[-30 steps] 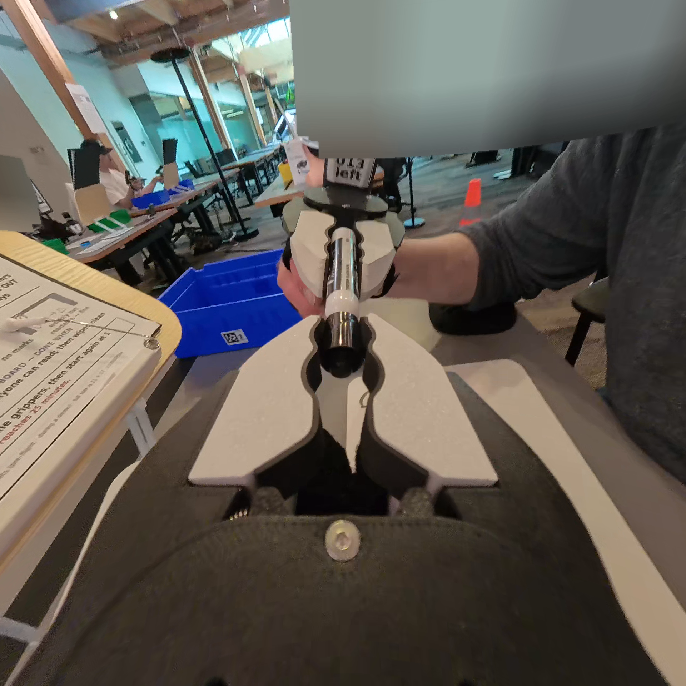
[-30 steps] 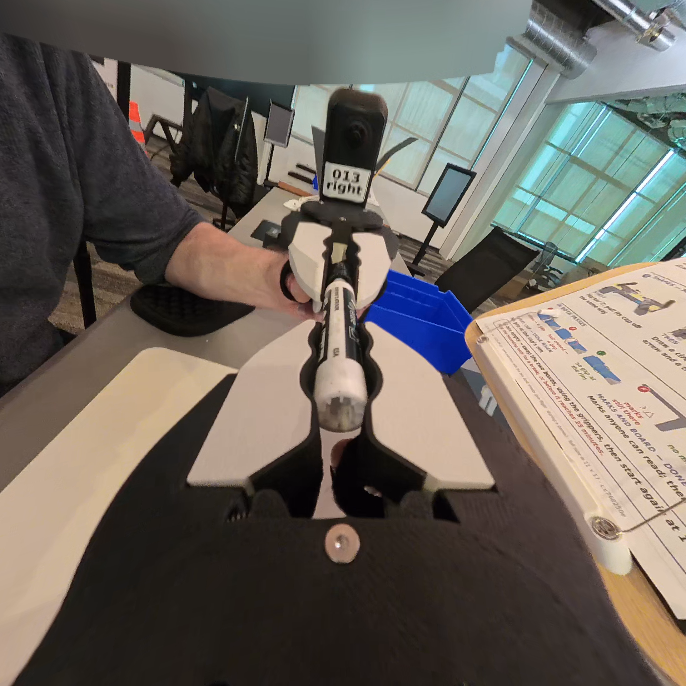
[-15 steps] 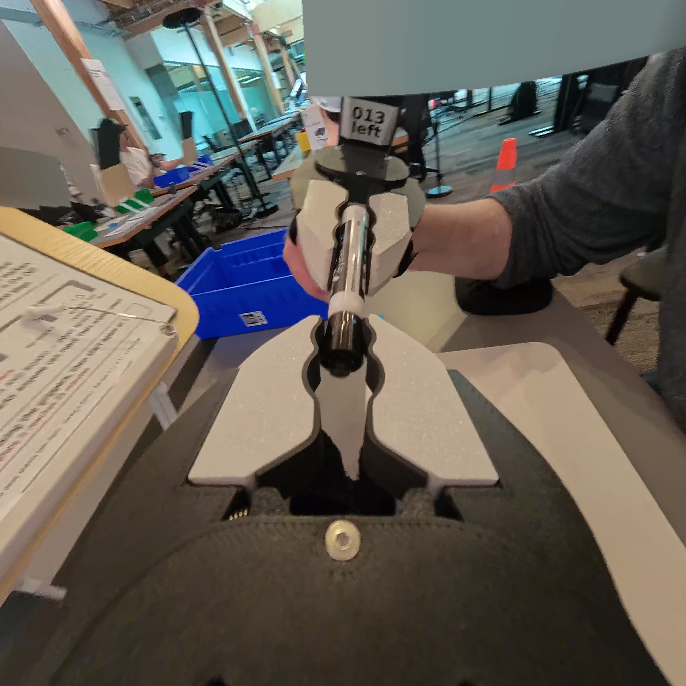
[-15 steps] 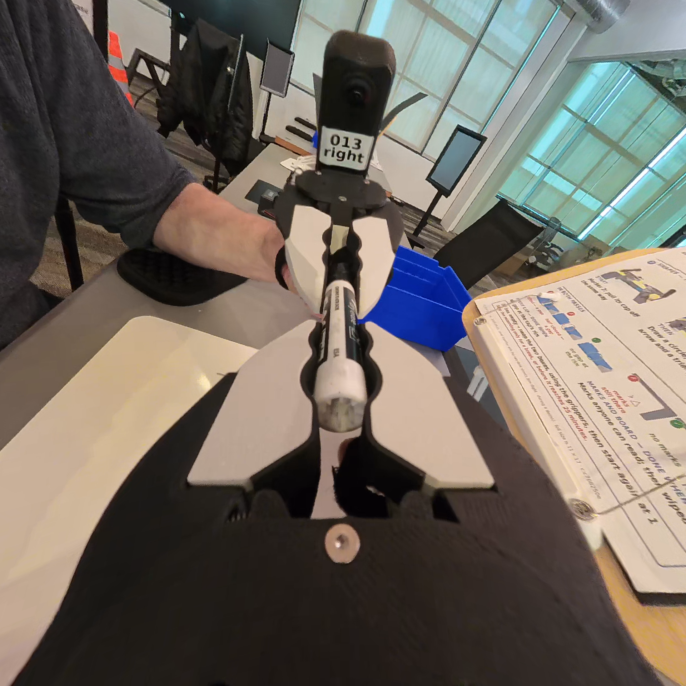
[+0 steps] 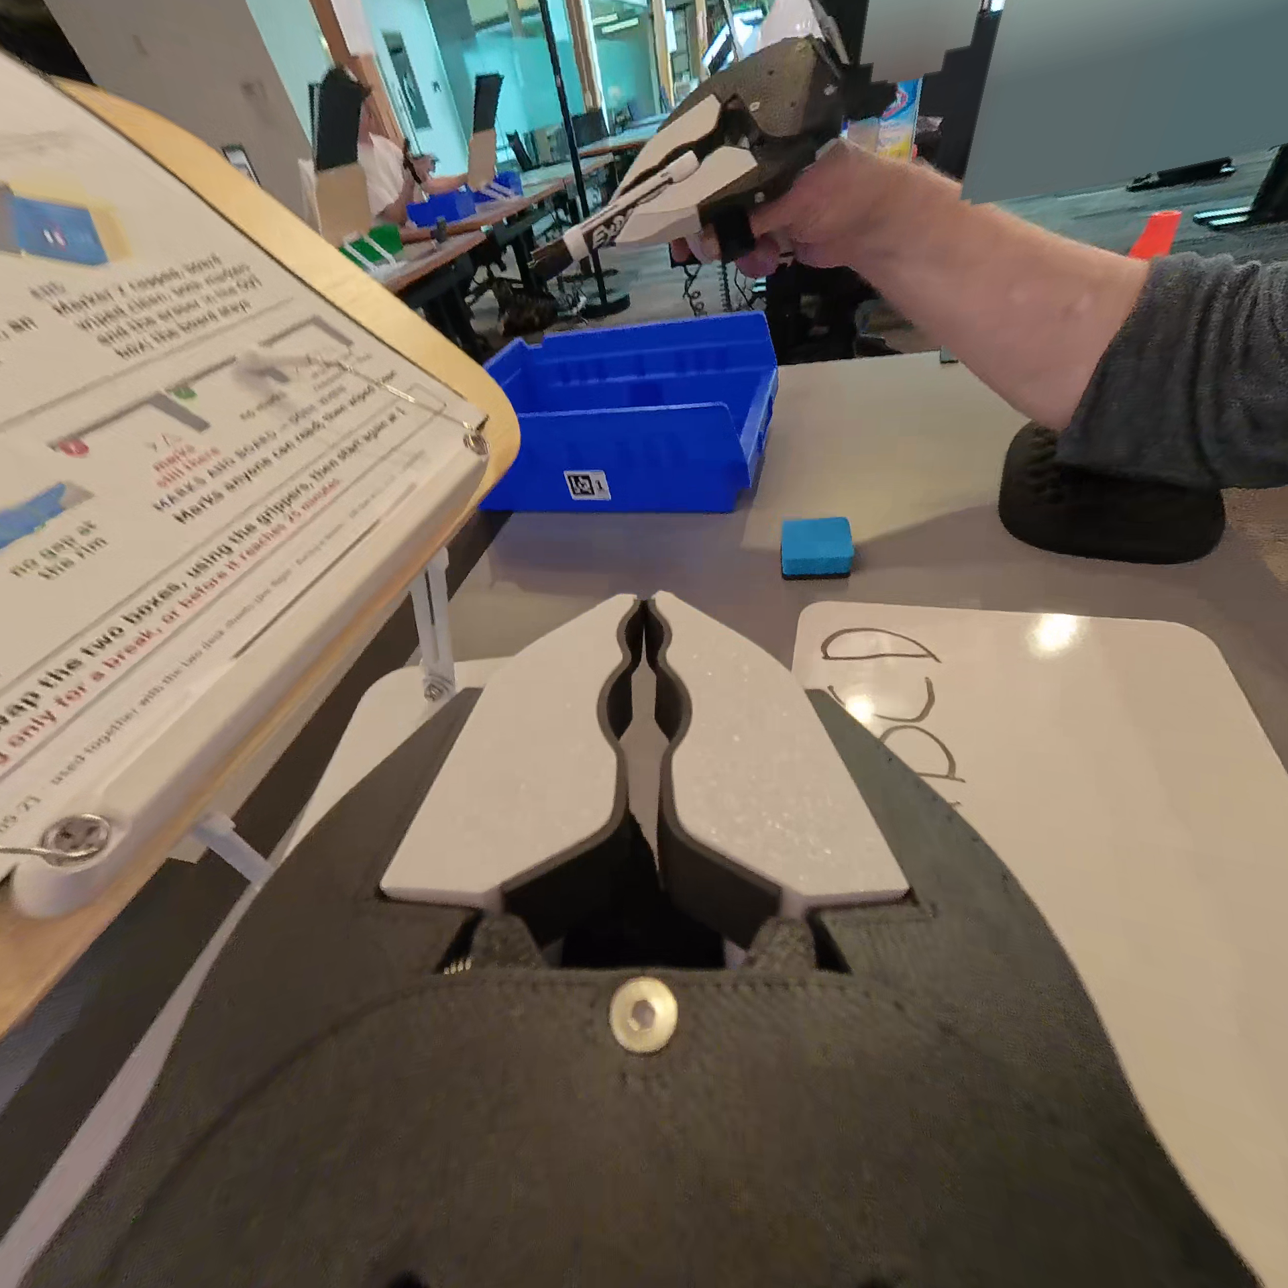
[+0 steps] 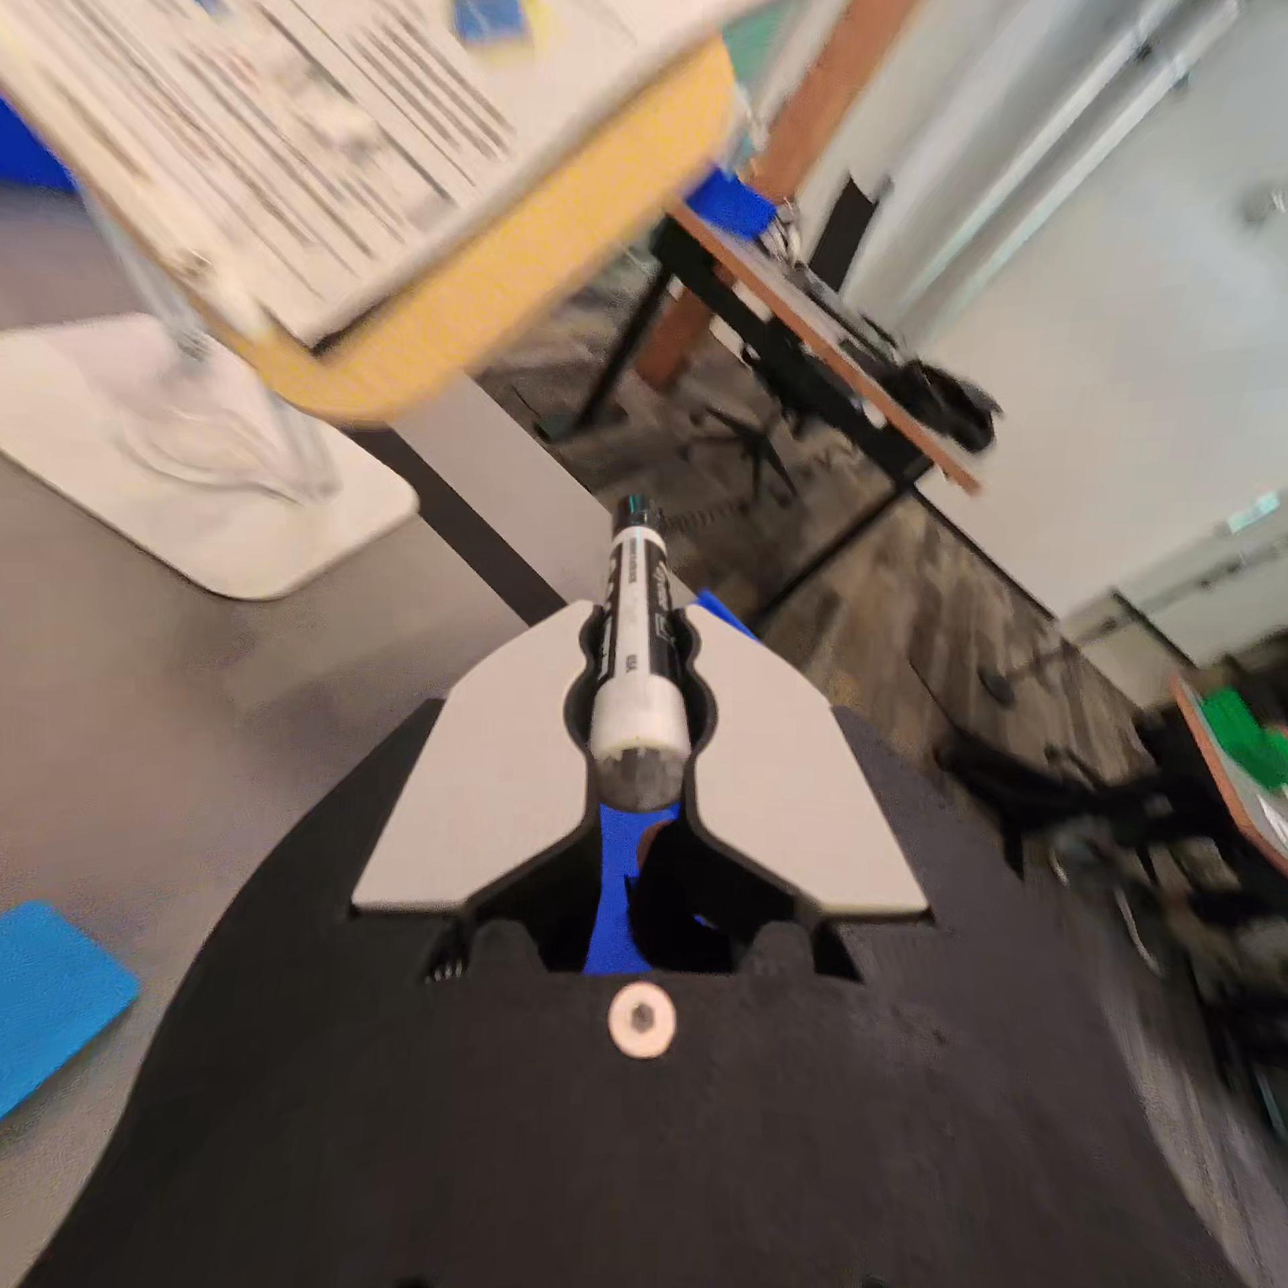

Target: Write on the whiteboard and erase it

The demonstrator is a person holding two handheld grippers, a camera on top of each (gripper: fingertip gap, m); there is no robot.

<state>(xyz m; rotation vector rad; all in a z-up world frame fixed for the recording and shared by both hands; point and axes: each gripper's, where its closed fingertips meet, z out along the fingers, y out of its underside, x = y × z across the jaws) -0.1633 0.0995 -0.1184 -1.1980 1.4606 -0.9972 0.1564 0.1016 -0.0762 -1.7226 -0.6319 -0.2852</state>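
With marks already lying on the whiteboard [image 5: 1045, 801], the capped marker [image 6: 638, 669] is being gripped by the right gripper [image 6: 638, 613], while the left gripper [image 5: 645, 606] is being held shut and empty, the eraser [image 5: 817, 547] waiting untouched at one o'clock.

Tongs [image 5: 645, 605]: white faceted fingers with wavy black inner pads
Housing: textured black, one silver hex screw at centre
Sleeve [image 5: 1185, 376]: dark grey knit
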